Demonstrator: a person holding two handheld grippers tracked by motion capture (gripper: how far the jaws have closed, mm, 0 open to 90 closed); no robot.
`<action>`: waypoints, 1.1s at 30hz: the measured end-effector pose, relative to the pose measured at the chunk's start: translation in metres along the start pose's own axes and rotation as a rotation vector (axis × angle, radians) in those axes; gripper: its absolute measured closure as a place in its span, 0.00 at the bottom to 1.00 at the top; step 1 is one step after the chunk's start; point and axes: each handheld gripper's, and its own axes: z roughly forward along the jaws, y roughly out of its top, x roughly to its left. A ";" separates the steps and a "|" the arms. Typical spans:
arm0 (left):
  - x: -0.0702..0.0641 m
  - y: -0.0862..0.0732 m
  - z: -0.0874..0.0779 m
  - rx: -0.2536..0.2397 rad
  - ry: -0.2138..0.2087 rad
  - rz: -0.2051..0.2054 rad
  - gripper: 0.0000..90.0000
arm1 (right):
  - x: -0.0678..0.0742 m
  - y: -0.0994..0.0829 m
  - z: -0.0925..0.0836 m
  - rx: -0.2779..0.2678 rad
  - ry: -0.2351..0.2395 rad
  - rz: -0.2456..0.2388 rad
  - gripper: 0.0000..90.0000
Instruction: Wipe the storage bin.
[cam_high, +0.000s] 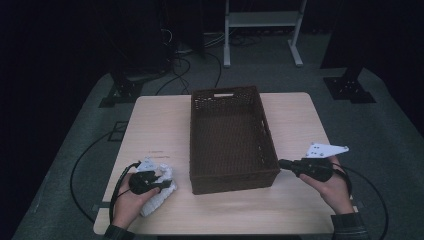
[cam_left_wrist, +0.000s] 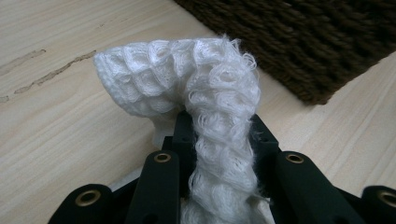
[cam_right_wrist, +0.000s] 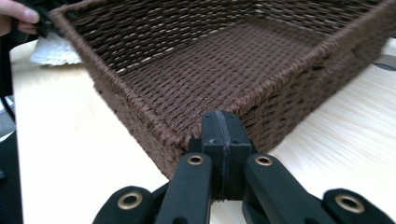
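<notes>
My left gripper (cam_left_wrist: 219, 140) is pinching a white knitted cloth (cam_left_wrist: 196, 88); the jaws press on a twisted strand of it, and the rest of the cloth folds over in front of them, above the wooden table (cam_high: 160, 120). In the high view the cloth (cam_high: 159, 192) lies on the table at the left of the brown woven basket (cam_high: 234, 175), near its front corner but not touching it. My right gripper (cam_right_wrist: 222, 135) has its jaws pressed together with nothing between them, and it points at the right front corner of the basket (cam_right_wrist: 154, 116), very close to the rim.

I judge the next step is to carry the cloth into the basket. The grip takes only a narrow strand, so the loose knit could slip out when I lift. The hanging part could also catch on the rough basket rim and drag the basket aside. The picture from above is dark, so I cannot be sure how much cloth lies under my left hand (cam_high: 131, 200). My right gripper could bump the basket wall if it goes further.
</notes>
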 end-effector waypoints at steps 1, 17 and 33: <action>0.000 0.000 0.000 0.000 0.000 0.000 0.78 | 0.002 0.001 0.002 0.000 0.006 -0.010 1.00; 0.001 -0.001 0.000 0.003 0.004 -0.004 0.78 | 0.043 0.032 0.020 -0.038 0.138 -0.133 0.81; 0.002 -0.002 0.000 0.007 0.004 -0.007 0.78 | 0.048 0.028 0.056 0.070 0.192 -0.167 0.78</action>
